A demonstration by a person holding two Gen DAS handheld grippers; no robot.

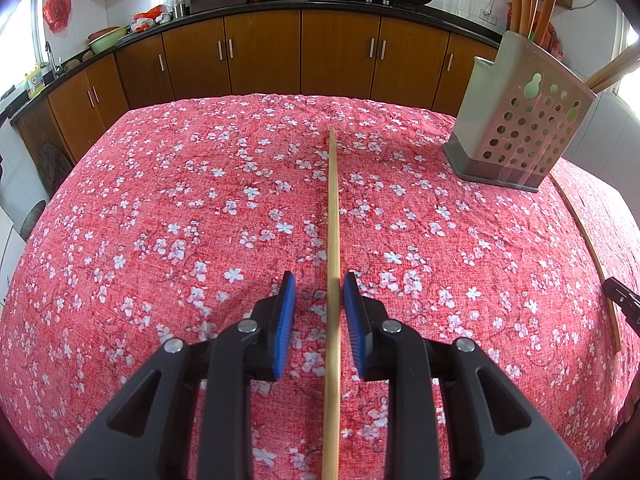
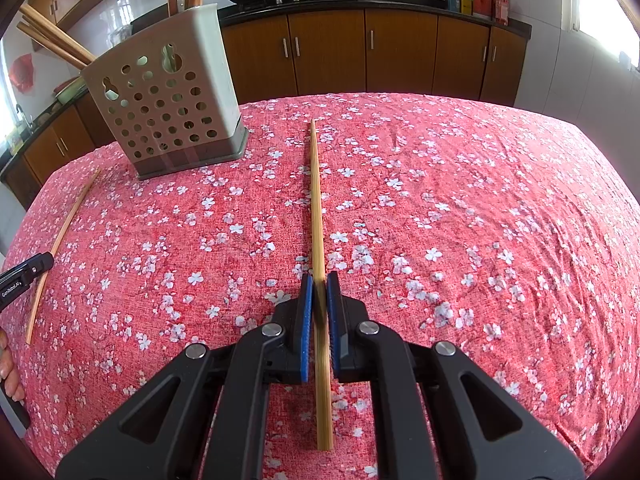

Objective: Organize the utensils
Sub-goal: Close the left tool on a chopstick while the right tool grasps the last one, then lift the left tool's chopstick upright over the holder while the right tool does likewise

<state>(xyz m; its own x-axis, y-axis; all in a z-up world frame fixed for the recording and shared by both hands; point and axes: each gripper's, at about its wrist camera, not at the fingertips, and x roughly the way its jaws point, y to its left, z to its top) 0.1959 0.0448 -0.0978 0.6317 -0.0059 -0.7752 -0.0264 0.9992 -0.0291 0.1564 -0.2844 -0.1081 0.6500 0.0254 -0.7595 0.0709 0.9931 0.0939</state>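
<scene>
A light wooden chopstick (image 1: 332, 216) lies on the red floral tablecloth, running straight between the blue pads of my left gripper (image 1: 319, 286). The jaws are open around it; the right pad is near it, the left pad apart. My right gripper (image 2: 319, 286) is shut on a second wooden chopstick (image 2: 317, 200), which points away over the cloth. The perforated utensil holder (image 1: 516, 128) stands at the far right in the left view and at the far left in the right wrist view (image 2: 168, 100), with several chopsticks in it.
The table is covered by the red floral cloth (image 1: 160, 240). In the left wrist view the right gripper's chopstick (image 1: 592, 256) shows at the right edge. Brown cabinets (image 1: 300, 52) and a counter with woks stand beyond the table.
</scene>
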